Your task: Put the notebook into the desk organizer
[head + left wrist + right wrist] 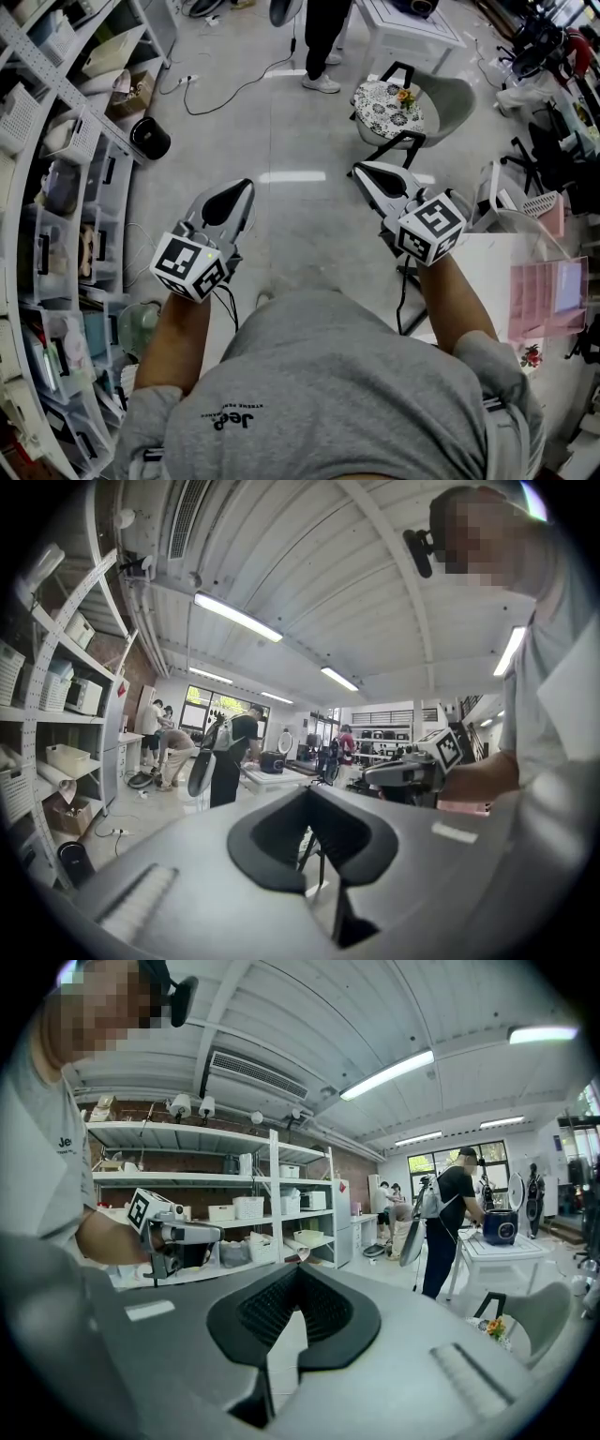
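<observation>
A pink desk organizer (547, 298) stands on a white table (483, 272) at the right edge of the head view, with a pale flat sheet in its right end. I cannot tell whether that sheet is the notebook. My left gripper (246, 187) is held level over the floor, jaws together and empty; its own view shows the tips (309, 789) meeting. My right gripper (361, 170) hangs beside it, left of the table, also shut with nothing in it, tips (298, 1267) closed. Each gripper appears in the other's view: the right gripper (412, 771) and the left gripper (178, 1234).
White shelving (66, 141) with bins runs along the left. A black bin (150, 138) sits on the floor. A grey chair with a floral cushion (389, 108) stands ahead, and a person (319, 47) stands beyond it by a white table. Cluttered gear fills the far right.
</observation>
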A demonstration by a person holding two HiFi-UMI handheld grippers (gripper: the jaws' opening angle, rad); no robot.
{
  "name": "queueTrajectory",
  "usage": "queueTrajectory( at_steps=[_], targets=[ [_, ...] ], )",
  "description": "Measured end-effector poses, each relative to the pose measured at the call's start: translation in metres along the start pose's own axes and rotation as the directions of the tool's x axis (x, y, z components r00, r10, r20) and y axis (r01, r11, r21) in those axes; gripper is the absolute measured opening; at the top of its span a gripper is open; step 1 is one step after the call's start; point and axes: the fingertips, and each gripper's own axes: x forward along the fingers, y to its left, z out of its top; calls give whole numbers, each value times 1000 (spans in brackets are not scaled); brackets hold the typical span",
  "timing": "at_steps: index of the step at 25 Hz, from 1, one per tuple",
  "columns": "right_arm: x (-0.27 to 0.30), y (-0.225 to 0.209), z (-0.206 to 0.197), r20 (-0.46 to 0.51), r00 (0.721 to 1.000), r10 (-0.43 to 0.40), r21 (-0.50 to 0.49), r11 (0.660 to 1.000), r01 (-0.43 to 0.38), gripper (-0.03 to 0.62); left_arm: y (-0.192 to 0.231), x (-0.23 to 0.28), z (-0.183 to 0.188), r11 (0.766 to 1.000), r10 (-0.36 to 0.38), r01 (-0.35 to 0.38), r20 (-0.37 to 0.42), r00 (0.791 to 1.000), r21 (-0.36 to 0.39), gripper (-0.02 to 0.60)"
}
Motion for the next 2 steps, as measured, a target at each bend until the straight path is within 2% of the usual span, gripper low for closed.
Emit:
queueTrajectory(
  at_steps=[2],
  targets=[
    [-1, -1, 1, 1, 1000, 0, -1, 1000, 0, 0, 0, 1, 0, 1000, 0, 0, 0, 1000, 0, 58]
  ],
)
